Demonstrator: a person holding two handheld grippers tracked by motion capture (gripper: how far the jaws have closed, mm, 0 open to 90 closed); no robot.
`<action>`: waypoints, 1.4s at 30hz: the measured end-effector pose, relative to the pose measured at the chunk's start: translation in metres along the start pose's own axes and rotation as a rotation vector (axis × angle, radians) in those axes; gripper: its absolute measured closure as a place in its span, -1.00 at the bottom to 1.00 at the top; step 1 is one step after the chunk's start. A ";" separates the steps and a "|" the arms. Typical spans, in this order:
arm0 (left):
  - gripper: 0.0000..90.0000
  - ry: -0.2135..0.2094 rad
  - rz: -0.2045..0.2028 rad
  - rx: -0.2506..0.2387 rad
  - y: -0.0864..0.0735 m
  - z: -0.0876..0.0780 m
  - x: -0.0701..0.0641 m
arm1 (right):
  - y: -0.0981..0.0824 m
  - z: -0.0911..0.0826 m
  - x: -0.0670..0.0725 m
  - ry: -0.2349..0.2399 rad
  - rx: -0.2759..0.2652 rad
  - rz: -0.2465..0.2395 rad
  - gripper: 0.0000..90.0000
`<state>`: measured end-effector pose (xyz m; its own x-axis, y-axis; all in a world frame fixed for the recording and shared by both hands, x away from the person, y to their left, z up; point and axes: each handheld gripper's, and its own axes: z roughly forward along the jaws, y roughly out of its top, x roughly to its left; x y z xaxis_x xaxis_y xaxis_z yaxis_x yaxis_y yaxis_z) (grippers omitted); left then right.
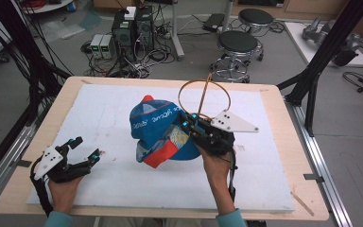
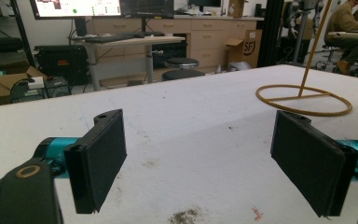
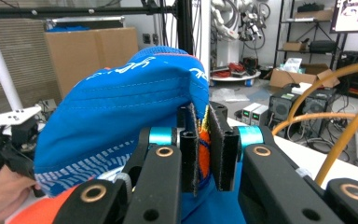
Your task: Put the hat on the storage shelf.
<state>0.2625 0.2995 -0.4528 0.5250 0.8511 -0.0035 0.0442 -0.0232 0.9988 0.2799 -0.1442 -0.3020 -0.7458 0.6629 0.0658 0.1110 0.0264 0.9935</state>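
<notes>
A: What do the pads [image 3: 216,149] pinch?
B: The right gripper [image 3: 204,149] squeezes the blue cap's [image 1: 163,132] edge, lifted above the white mat [image 1: 99,118]. The left gripper [image 1: 82,149] rests wide open, holding nothing.
A: What might go wrong?
B: That thin edge could slip, and the cap could bump the hoop stand [image 1: 204,97].
A: Which view helps most?
B: The right gripper view shows the pinch; the high view shows the hoop stand just behind.

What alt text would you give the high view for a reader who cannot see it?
The right gripper is shut on the edge of a blue cap with an orange brim, over a white mat, beside a wire hoop stand. The left gripper rests open near the mat's left edge.
</notes>
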 end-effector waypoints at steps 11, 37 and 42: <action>-0.59 -0.001 -0.003 -0.003 0.000 0.000 0.000 | 0.024 -0.001 0.005 -0.017 -0.038 -0.037 0.86; -0.59 -0.002 -0.003 0.002 0.000 0.000 0.000 | 0.060 -0.004 -0.042 -0.175 -0.087 0.003 0.86; -0.59 -0.002 -0.005 0.001 0.000 0.000 0.000 | 0.063 -0.003 -0.056 -0.226 -0.082 0.014 0.86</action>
<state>0.2629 0.2995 -0.4527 0.5263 0.8502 -0.0088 0.0475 -0.0191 0.9987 0.3265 -0.1817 -0.2425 -0.5777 0.8136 0.0660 0.0599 -0.0384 0.9975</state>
